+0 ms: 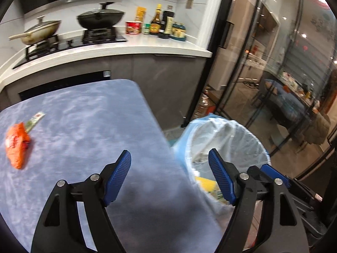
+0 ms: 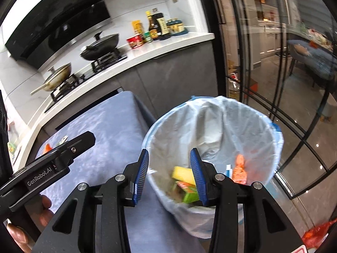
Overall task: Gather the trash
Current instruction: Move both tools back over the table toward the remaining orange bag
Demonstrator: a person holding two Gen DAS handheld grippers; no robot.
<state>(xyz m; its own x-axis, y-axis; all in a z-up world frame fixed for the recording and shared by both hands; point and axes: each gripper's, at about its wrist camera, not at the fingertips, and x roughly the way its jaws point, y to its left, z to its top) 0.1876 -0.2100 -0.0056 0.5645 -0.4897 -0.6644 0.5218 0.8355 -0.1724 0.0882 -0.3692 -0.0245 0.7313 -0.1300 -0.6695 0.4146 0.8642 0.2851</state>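
A crumpled orange wrapper (image 1: 18, 145) and a small green-and-white wrapper (image 1: 34, 121) lie on the blue-clothed table (image 1: 94, 116) at its far left. My left gripper (image 1: 169, 154) hovers open over the table's right edge with nothing between its blue pads. Beside the table stands a bin lined with a pale blue bag (image 1: 231, 130). In the right wrist view my right gripper (image 2: 169, 151) is open and empty above the bin's near rim (image 2: 160, 189). Inside the bin lie a yellow item (image 2: 182, 174), a green box (image 2: 189, 196) and an orange packet (image 2: 239, 169).
A white kitchen counter (image 1: 147, 48) behind the table carries a stove with two woks, sauce bottles and a red cup. Glass sliding doors (image 1: 263, 73) stand right of the bin. A red bag (image 2: 316, 234) lies on the floor. A hand (image 2: 45, 208) grips the left tool.
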